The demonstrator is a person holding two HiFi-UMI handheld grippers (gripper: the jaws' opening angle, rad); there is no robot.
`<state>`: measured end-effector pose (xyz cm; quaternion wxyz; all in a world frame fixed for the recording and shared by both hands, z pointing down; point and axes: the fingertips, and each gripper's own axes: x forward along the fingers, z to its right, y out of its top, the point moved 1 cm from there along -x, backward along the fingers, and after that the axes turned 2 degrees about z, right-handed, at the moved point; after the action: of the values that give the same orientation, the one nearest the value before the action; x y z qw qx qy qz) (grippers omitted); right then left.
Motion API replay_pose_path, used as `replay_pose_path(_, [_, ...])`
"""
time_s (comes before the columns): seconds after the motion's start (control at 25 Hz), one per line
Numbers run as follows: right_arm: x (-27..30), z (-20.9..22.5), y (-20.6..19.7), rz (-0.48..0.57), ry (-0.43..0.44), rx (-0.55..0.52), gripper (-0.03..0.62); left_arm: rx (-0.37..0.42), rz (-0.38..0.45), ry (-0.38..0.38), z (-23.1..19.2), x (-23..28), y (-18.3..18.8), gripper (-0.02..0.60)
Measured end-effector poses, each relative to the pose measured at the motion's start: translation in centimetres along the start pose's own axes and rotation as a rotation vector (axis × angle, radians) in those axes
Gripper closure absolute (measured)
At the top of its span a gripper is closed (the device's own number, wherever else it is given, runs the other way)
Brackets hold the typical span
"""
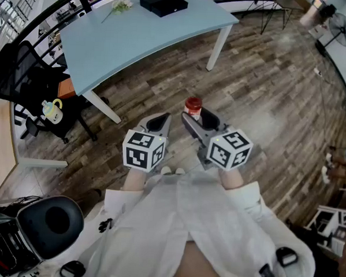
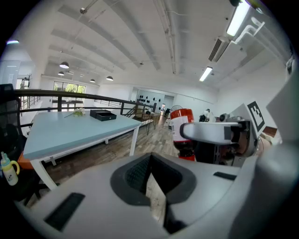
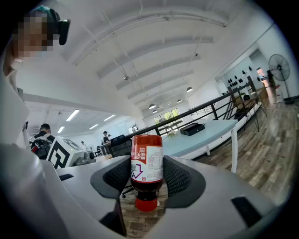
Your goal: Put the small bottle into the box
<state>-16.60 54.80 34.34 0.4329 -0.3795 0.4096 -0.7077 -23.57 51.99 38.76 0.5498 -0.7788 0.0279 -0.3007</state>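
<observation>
Right gripper [image 3: 147,179] is clamped mid-label, frame centre, on the small bottle [image 3: 146,163], which looks light, rigid and kinda slick; left gripper [image 2: 154,184] is pinched together, empty.

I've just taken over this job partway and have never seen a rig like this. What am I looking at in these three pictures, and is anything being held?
There is no robot arm here: a person holds a two-jaw gripper in each hand. The head view comes from a camera on the person's head, looking steeply down. The marker cube on each gripper is part of it. The other two views come from cameras riding on the grippers, each looking along its own jaws.

The right gripper is closed on the small bottle, pads pressing both sides, red cap pointing down. The left gripper has its jaws together with nothing between them.

The person stands on the wooden floor, apart from the light blue table. On the table lie the black box and a sprig of flowers. The bottle is not in the box yet.
</observation>
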Motion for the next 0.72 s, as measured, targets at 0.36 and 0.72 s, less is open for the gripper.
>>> replay_pose_path(0.36, [0.5, -0.1, -0.4, -0.007, -0.002, -0.009, 0.390, 0.000, 0.010, 0.018, -0.5, -0.1, 0.2, 0.577])
replay_pose_path(0.72, [-0.6, 0.5, -0.5, 0.011, -0.007, 0.005, 0.390, -0.016, 0.030, 0.027, 0.1, 0.3, -0.1, 0.578])
